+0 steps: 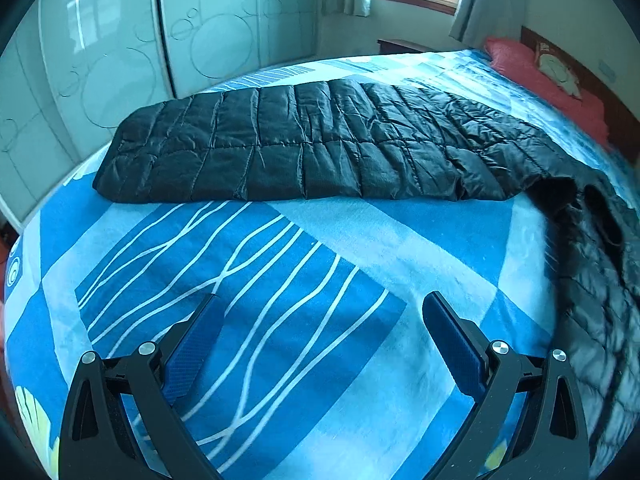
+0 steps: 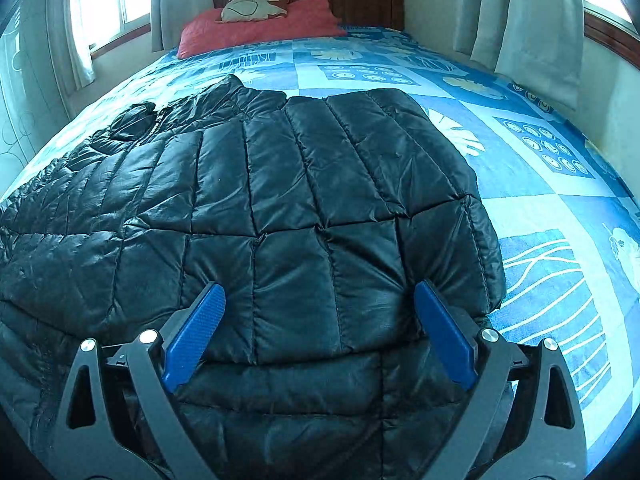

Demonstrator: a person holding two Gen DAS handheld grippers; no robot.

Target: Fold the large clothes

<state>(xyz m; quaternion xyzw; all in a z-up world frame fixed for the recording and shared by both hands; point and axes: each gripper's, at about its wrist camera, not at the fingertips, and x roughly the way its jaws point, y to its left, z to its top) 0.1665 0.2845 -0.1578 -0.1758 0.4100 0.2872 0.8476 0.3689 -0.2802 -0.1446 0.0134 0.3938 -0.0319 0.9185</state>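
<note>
At the far left stand pale wardrobe doors point(image 1: 120, 52) with circle patterns, close along the bed's left edge. The bed point(image 1: 280, 280), under a blue patterned cover, carries the black quilted jacket point(image 1: 304, 148), which lies flat across it, folded lengthwise into a long band. One end of the band reaches the wardrobe side; the other bunches toward the right. The left gripper point(image 1: 320, 308) hovers over bare cover in front of the jacket, its blue fingers point(image 1: 196, 344) spread wide with nothing between them. The right gripper point(image 2: 320, 300) sits low over the jacket's near end, its fingers point(image 2: 196, 336) also wide apart, flanking the padded cloth without pinching it. Beyond, a red pillow point(image 2: 260, 28) and a small cushion point(image 2: 248, 8) lie against the wooden headboard point(image 2: 360, 4). Open cover stretches right of the jacket to the curtained wall point(image 2: 532, 20).
</note>
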